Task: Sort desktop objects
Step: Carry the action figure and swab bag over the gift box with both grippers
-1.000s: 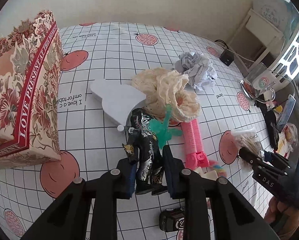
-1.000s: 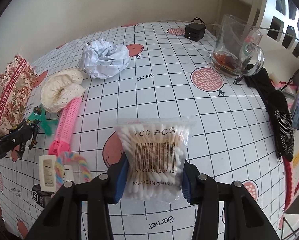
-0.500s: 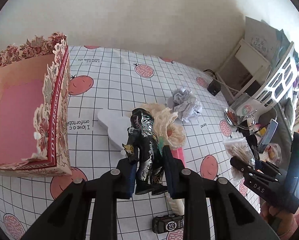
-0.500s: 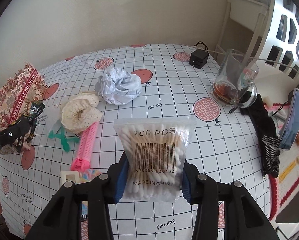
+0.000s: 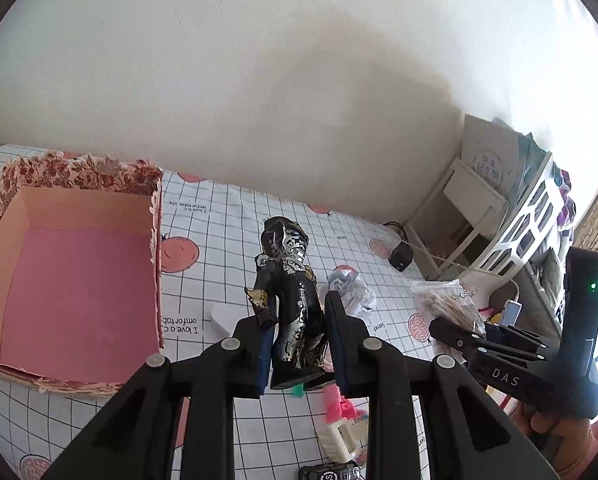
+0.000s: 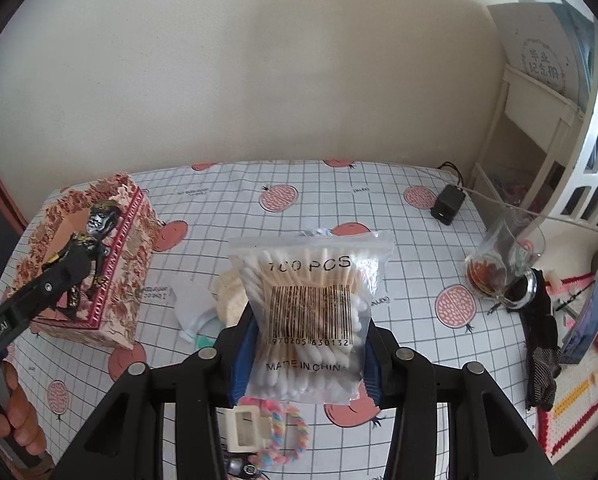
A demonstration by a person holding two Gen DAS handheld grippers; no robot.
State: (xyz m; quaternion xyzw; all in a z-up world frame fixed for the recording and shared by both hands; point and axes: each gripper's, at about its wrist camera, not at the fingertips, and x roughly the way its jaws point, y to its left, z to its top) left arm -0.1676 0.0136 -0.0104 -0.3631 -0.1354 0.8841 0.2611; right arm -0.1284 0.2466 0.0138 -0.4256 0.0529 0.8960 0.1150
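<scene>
In the left wrist view, the left claw [image 5: 297, 344] sits at the lower centre of the frame, its two fingers drawn close and clamped on the legs of a black and silver figurine [image 5: 289, 300]. The figurine stands upright between the blue pads, head toward the wall, raised clear of the checked tablecloth [image 5: 227, 240]. At the left of that frame lies an open floral box [image 5: 75, 280] with a bare pink floor. A crumpled paper ball [image 5: 353, 290] lies just right of the figurine, and a pink comb [image 5: 339, 404] shows low in the frame under the fingers.

In the right wrist view, the right claw [image 6: 305, 352] fills the bottom centre, fingers set moderately apart and pressed on the two sides of a clear bag of cotton swabs [image 6: 309, 312]. The bag stands upright, its barcode facing the camera, lifted off the cloth. In the same view the figurine [image 6: 85, 256] appears at the left, held in front of the floral box [image 6: 111, 280]. A glass mug [image 6: 503, 264] stands at the right, a black charger [image 6: 447, 202] toward the upper right, and a pastel braided ring [image 6: 285, 436] lies at the bottom under the bag.
</scene>
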